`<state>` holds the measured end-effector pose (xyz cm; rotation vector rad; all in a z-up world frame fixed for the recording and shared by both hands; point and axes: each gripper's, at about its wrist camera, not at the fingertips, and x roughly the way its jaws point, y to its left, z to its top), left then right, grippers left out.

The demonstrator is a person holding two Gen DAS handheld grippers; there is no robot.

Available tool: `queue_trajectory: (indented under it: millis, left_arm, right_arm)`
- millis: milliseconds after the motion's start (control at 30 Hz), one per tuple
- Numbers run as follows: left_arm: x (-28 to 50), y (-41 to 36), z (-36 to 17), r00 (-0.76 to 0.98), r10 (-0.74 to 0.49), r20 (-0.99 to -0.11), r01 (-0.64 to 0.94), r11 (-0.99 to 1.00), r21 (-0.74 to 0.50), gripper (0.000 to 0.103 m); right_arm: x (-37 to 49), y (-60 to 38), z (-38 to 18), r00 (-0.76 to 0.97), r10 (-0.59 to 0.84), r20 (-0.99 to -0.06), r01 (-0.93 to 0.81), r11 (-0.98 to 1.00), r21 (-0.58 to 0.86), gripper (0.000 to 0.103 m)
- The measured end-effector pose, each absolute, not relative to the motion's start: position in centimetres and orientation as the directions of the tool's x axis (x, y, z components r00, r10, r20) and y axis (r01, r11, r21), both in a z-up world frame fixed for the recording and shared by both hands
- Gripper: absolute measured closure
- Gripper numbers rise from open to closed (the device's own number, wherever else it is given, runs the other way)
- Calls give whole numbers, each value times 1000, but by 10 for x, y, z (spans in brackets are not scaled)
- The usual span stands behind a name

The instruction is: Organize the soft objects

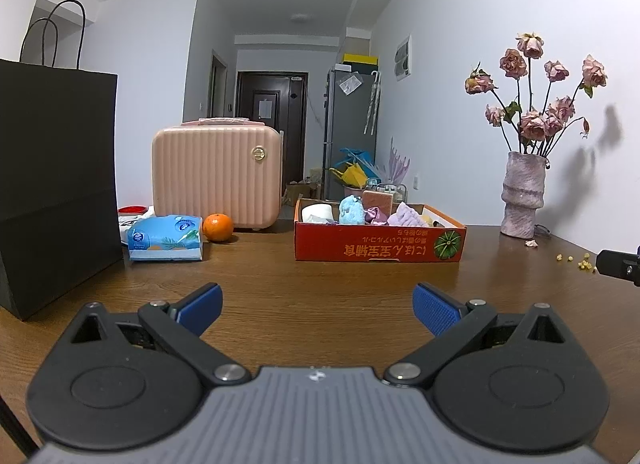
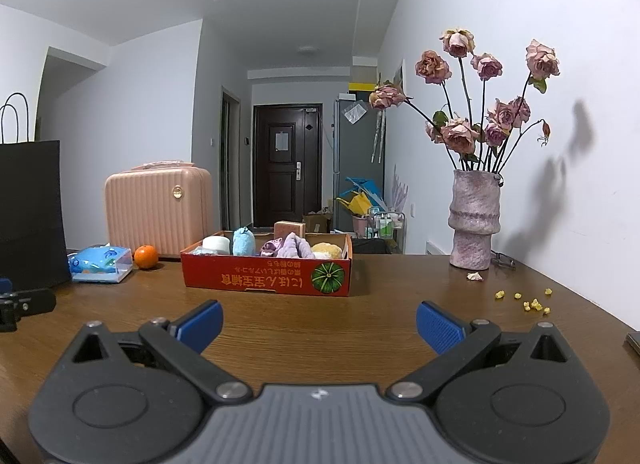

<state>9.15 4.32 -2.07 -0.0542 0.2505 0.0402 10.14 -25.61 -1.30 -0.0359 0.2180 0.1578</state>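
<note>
Left wrist view: the left tongs (image 1: 318, 306) hang released over bare wooden tabletop (image 1: 320, 276), blue pads spread wide with nothing between them. Ahead, toward the far edge, the red cardboard tray (image 1: 378, 242) holds the soft objects (image 1: 362, 211). A tissue pack (image 1: 166, 238) and an orange (image 1: 217, 227) lie left of it, the black paper bag (image 1: 56, 184) near the left edge.

Right wrist view: the right tongs (image 2: 319, 324) are likewise released and empty. Open wood separates them from the tray (image 2: 268, 274). The vase (image 2: 474, 220) stands near the far right corner, yellow crumbs (image 2: 532, 304) scattered by the right edge.
</note>
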Motion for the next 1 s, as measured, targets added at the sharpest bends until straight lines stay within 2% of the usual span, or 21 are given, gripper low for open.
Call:
queue_trajectory:
  millis: [1000]
  left_arm:
    - [89, 42, -21, 965, 26, -260, -43, 997, -59, 0]
  right_arm:
    - [101, -256, -11, 964, 149, -220, -158, 987, -23, 0]
